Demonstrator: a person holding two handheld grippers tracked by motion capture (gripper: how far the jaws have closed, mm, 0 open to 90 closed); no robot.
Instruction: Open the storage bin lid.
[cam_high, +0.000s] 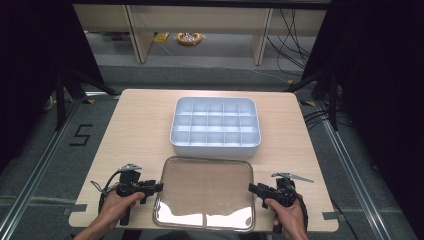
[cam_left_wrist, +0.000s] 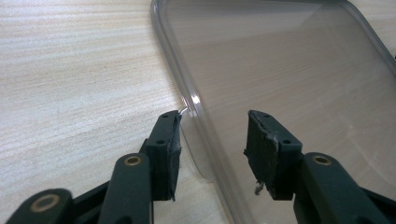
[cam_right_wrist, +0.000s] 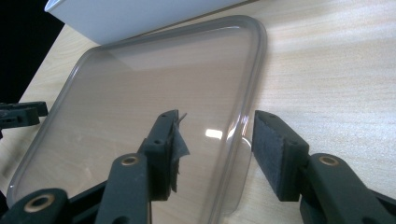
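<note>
High view – lid: a clear plastic lid (cam_high: 204, 192) is lying flat on the near part of the wooden table (cam_high: 135, 125), just in front of the white compartment box (cam_high: 215, 126).
High view – grippers: the left gripper (cam_high: 159, 187) is pointing in at the lid's left edge and the right gripper (cam_high: 251, 188) at its right edge, each held in a hand.
Left gripper view – jaws: they are standing apart, straddling the lid's rim (cam_left_wrist: 196, 116); one pad is sitting outside over the table, the other over the clear panel.
Left gripper view – contact: the outer pad is looking very close to the rim, but I cannot tell whether it is touching.
Right gripper view – jaws: they are also standing apart, bracketing the lid's right rim (cam_right_wrist: 247, 112), with the box's white wall (cam_right_wrist: 140, 16) showing beyond.
Step in hand: judging by this, both grippers are lining up on opposite edges, ready to grasp the lid.
Next move: it is probably calling for both pairs of jaws to be closing on the rims together, then lifting level so the thin, slippery lid is not tilting or sliding out.
</note>
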